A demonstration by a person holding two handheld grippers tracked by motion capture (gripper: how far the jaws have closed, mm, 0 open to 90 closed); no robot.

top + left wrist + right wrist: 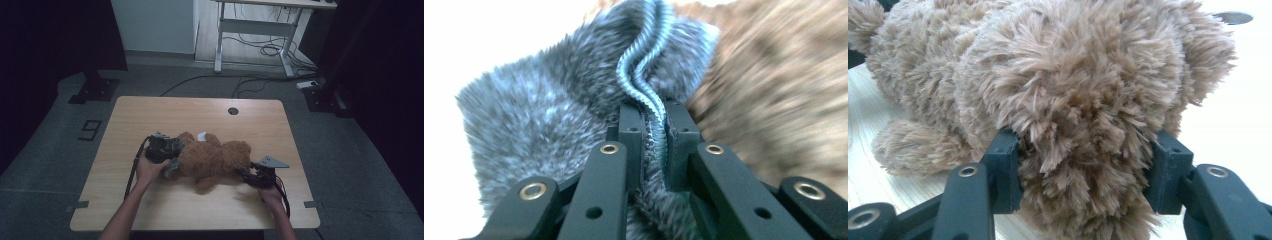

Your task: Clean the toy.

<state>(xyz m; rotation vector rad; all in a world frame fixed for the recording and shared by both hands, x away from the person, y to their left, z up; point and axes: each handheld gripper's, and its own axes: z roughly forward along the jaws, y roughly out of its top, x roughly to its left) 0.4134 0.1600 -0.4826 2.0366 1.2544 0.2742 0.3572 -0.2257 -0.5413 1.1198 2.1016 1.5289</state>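
The fingers (pixel 631 132) of the left gripper (pixel 167 150) pinch the grey cloth (pixel 549 115) by its ribbed edge; the right gripper (pixel 250 176) clamps the teddy bear (pixel 215 157), which lies mid-table (pixel 150 110). Pulling the cloth slowly while the bear is held steady should work best.

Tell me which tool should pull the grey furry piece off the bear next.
Left. The left tool is already shut on the grey furry piece at its ribbed seam. The right tool straddles the teddy bear, likely steadying it.
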